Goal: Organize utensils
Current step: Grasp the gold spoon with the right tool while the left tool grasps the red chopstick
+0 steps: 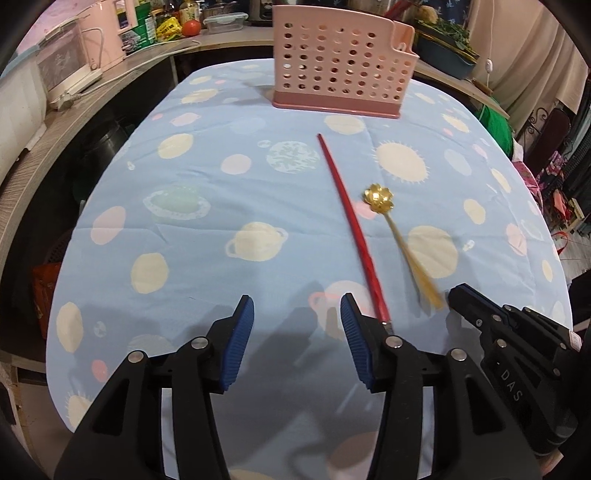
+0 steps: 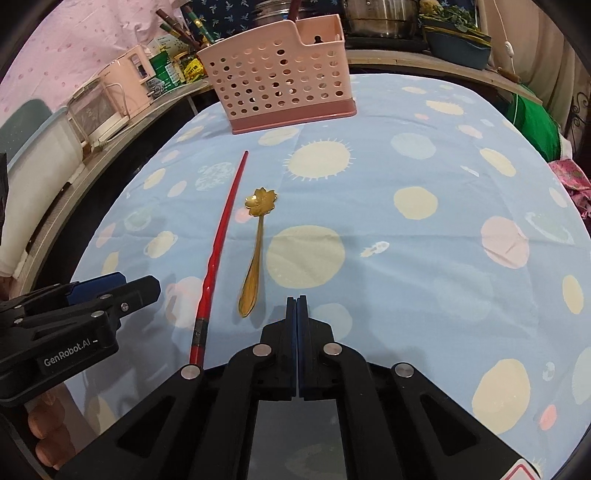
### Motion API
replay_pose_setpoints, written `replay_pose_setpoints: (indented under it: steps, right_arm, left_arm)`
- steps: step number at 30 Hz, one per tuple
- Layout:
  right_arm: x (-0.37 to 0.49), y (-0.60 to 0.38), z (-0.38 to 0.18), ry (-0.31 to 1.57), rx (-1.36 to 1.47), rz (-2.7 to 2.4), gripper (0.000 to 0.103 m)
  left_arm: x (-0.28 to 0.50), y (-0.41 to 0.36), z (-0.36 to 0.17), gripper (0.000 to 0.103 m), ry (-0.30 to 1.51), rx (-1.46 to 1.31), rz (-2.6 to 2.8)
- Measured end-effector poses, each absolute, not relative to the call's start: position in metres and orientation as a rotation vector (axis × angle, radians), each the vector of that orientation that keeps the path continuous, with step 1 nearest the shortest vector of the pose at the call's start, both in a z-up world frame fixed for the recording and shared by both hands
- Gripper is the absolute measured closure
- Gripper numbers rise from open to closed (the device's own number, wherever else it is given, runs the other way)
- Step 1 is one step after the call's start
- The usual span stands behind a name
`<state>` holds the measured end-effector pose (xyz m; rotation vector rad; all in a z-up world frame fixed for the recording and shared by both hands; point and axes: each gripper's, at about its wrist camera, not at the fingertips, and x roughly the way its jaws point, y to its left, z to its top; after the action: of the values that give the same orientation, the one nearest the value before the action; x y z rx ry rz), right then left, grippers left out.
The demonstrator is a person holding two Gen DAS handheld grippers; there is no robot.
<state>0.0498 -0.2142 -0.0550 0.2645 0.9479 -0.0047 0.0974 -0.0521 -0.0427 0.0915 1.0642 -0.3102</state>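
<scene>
Blue cloth w/ planet and sun print over the table. Pink perforated caddy upright at far end, dark-pink base, taller divided section on its right side; contents can't tell. Red chopstick flat on cloth, running from near the caddy back toward the grippers, near end w/ a grey band. Gold spoon w/ flower-shaped bowl just right of chopstick, roughly parallel, not touching it, bowl toward caddy; blurred in left wrist view, sharp in right. Left gripper low over cloth, blue pads apart, nothing btwn them, chopstick's near end passing just outside right pad. Right gripper pads pressed together, nothing clamped, tip just right of spoon handle end, apart from it. Each gripper visible at edge of the other's view. Counter behind w/ pinkish appliance, jars, tomato, steel pots.
</scene>
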Motion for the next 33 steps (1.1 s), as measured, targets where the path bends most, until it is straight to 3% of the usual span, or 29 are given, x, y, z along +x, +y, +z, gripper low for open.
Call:
replay_pose_setpoints:
  steps: [3, 4, 7, 17, 23, 33]
  right_arm:
    - [0.048, -0.218, -0.055, 0.955, 0.298, 0.018, 0.100]
    - [0.048, -0.219, -0.053, 0.948, 0.305, 0.018, 0.093]
    - [0.050, -0.214, -0.048, 0.935, 0.300, 0.029, 0.087]
    - [0.064, -0.187, -0.057, 0.965, 0.233, 0.079, 0.087]
    - [0.060, -0.185, -0.058, 0.955, 0.166, 0.062, 0.093]
    - [0.044, -0.223, -0.056, 0.951, 0.265, -0.030, 0.094]
  left_arm:
    - [0.096, -0.057, -0.044, 0.056, 1.066, 0.104, -0.316]
    - [0.096, -0.058, -0.045, 0.056, 1.068, 0.105, -0.315]
    - [0.096, -0.058, -0.046, 0.056, 1.073, 0.103, -0.309]
    - [0.094, -0.050, -0.049, 0.050, 1.092, 0.090, -0.289]
    - [0.093, -0.050, -0.050, 0.049, 1.098, 0.083, -0.295]
    - [0.084, -0.073, -0.053, 0.046, 1.112, 0.088, -0.383]
